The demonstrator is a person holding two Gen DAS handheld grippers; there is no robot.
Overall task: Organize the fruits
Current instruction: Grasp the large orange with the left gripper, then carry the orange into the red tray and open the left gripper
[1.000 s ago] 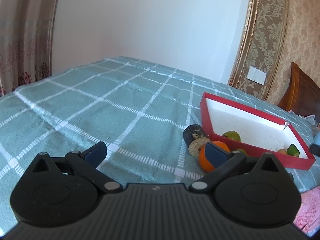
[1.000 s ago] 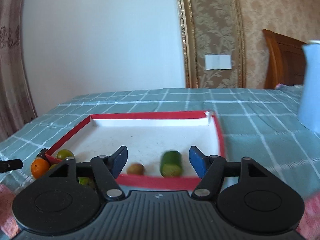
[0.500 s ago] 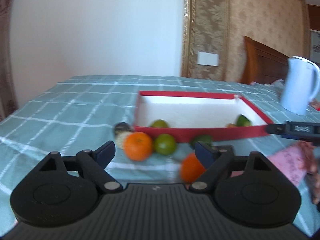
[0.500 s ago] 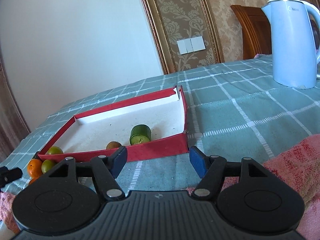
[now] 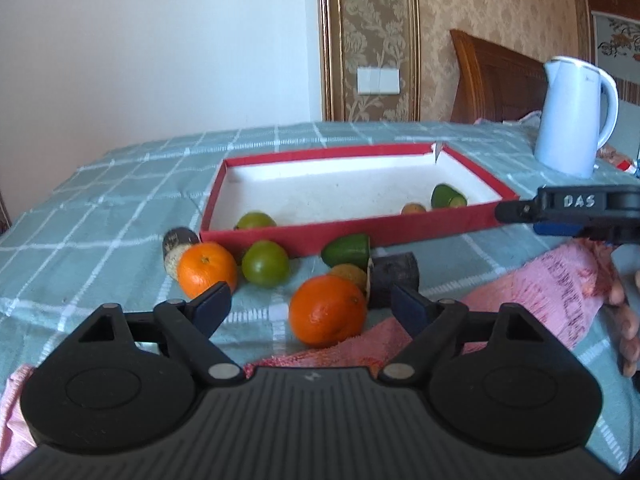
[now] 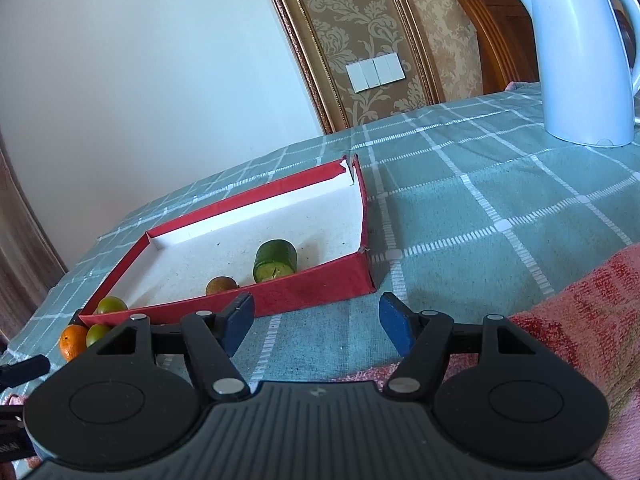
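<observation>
Holding the left gripper [image 5: 311, 306] spread wide, we see an orange [image 5: 327, 310] between its fingertips, untouched. Ahead, the red tray [image 5: 384, 233] runs crosswise; our right gripper [image 6: 316, 322], also spread, faces its near wall.

Left view: right gripper [image 5: 516, 213] cut off by the right edge, its fingers' spread not visible, and past the left gripper's [image 5: 311, 305] right finger a brown fruit [image 5: 349, 274] sits half hidden behind the near orange [image 5: 327, 310]. Right view: orange [image 6: 73, 341] & green fruit [image 6: 97, 333] far left partly covered by the right gripper's own left arm; kettle [image 6: 581, 56] clipped at right edge.
</observation>
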